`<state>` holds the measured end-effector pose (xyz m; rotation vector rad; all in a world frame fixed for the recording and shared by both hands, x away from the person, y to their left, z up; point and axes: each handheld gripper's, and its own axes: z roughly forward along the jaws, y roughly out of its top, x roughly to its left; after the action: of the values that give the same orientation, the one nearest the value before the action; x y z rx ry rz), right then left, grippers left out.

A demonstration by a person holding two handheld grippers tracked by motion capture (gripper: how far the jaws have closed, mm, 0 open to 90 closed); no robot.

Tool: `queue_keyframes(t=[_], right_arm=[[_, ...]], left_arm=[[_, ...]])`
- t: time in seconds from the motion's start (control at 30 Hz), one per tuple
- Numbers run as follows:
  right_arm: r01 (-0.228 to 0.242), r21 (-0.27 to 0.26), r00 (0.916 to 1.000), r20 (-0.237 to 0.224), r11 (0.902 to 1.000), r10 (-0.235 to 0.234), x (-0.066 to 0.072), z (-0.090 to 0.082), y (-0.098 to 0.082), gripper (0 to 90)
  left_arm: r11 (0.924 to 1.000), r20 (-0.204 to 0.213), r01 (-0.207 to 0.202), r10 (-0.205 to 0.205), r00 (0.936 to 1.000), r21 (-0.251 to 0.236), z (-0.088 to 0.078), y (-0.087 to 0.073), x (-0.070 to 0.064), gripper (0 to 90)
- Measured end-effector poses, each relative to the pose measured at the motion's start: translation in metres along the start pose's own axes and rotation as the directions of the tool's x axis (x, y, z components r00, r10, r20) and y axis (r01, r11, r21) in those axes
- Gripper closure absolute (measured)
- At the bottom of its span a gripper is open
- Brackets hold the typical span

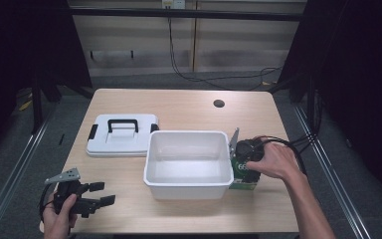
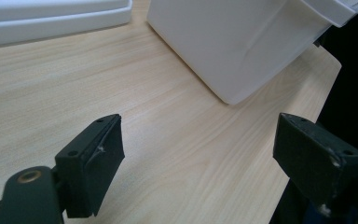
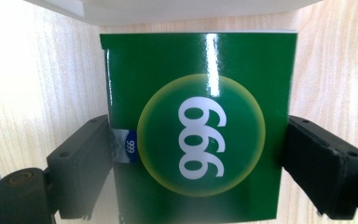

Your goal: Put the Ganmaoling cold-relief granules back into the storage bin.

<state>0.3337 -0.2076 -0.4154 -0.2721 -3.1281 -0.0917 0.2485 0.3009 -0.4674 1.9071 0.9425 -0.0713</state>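
- We count one green box (image 1: 242, 175), one white tub (image 1: 187, 185), one white lid (image 1: 122, 144) with a black handle, and two sets of tongs.
- The green box sits on the desk (image 1: 179, 107) at about 4 o'clock, just beside the tub's right wall. In the right gripper view the green box (image 3: 198, 126) bears a pale round badge with white figures.
- We see the right tongs (image 1: 247, 160) over that box, pointed downward, with the right hand (image 1: 273, 160) wrapped over the body and the forearm coming in from 5 o'clock.
- In the right gripper view the right tongs (image 3: 198, 158) have a jaw at each side of the box, both pressed to its sides, so they grip it.
- The left tongs (image 1: 101, 194) lie low at 7 o'clock on the desk, held by the left hand (image 1: 59, 214), pointing toward 3 o'clock.
- In the left gripper view the left tongs (image 2: 198, 154) stand wide apart with bare desk (image 2: 121, 93) between the jaws, gripping nothing.
- The tub stands at the desk's middle, and we see nothing inside it; in the left gripper view the white tub (image 2: 233, 42) stands ahead of the jaws, well apart from them.
- The lid lies flat at 10 o'clock, touching or just beside the tub's left rim; we cannot tell which.
- A small dark hole (image 1: 219, 103) marks the desk at 1 o'clock.
- The tub's wall stands close against the box on its left side, so the jaws take the two other sides.
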Motion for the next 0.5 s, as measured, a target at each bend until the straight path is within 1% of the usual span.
queue_keyframes(t=[0.03, 0.13, 0.17, 0.2, 0.27, 0.3, 0.37, 0.43, 0.47, 0.5], right_arm=[[0.01, 0.001, 0.9999, -0.002, 0.9999, -0.01, -0.0008, 0.0009, 0.0002, 12.5], [0.004, 0.008, 1.0, -0.005, 1.0, -0.004, -0.0007, 0.0024, 0.0013, 12.6], [0.015, 0.006, 0.9999, -0.006, 0.9999, -0.015, -0.0019, 0.0034, 0.0019, 12.6], [0.014, 0.017, 0.9999, -0.007, 0.9998, -0.014, -0.0016, 0.0046, 0.0027, 13.0], [0.012, 0.013, 0.9998, -0.013, 0.9998, -0.012, -0.0028, 0.004, 0.0021, 15.3], [0.007, 0.008, 0.9998, -0.016, 0.9999, -0.007, -0.003, 0.0039, 0.0012, 15.6], [0.017, 0.01, 0.9997, -0.02, 0.9998, -0.017, -0.0037, 0.0036, 0.0009, 15.9], [0.014, 0.015, 0.9996, -0.023, 0.9998, -0.014, -0.0033, 0.0036, 0.001, 16.1], [0.004, 0.02, 0.9997, -0.024, 0.9998, -0.004, -0.0023, 0.0032, 0.0012, 16.1], [0.009, 0.021, 0.9997, -0.025, 0.9997, -0.008, -0.0024, 0.0033, 0.001, 16.2]], left_arm=[[1.0, -0.003, -0.001, 0.001, 1.0, 0.003, 0.0002, 0.0, 0.0001, 16.1], [1.0, -0.002, 0.001, -0.001, 1.0, 0.001, 0.0, 0.0, 0.0001, 16.1], [1.0, -0.003, 0.002, -0.002, 1.0, 0.001, -0.0002, -0.0001, 0.0, 16.1], [1.0, -0.003, 0.003, -0.003, 1.0, 0.001, -0.0002, -0.0002, 0.0001, 16.2], [1.0, -0.003, 0.004, -0.004, 1.0, 0.0, -0.0002, -0.0002, 0.0002, 16.1], [1.0, -0.003, 0.004, -0.004, 1.0, 0.0, -0.0002, -0.0002, 0.0002, 16.1], [1.0, -0.003, 0.004, -0.004, 1.0, 0.0, -0.0002, -0.0002, 0.0002, 16.1], [1.0, -0.002, 0.005, -0.005, 1.0, -0.001, -0.0003, -0.0003, 0.0002, 16.2], [1.0, -0.002, 0.005, -0.005, 1.0, 0.0, -0.0002, -0.0003, 0.0002, 16.1], [1.0, -0.002, 0.005, -0.005, 1.0, 0.0, -0.0002, -0.0003, 0.0002, 16.2]])
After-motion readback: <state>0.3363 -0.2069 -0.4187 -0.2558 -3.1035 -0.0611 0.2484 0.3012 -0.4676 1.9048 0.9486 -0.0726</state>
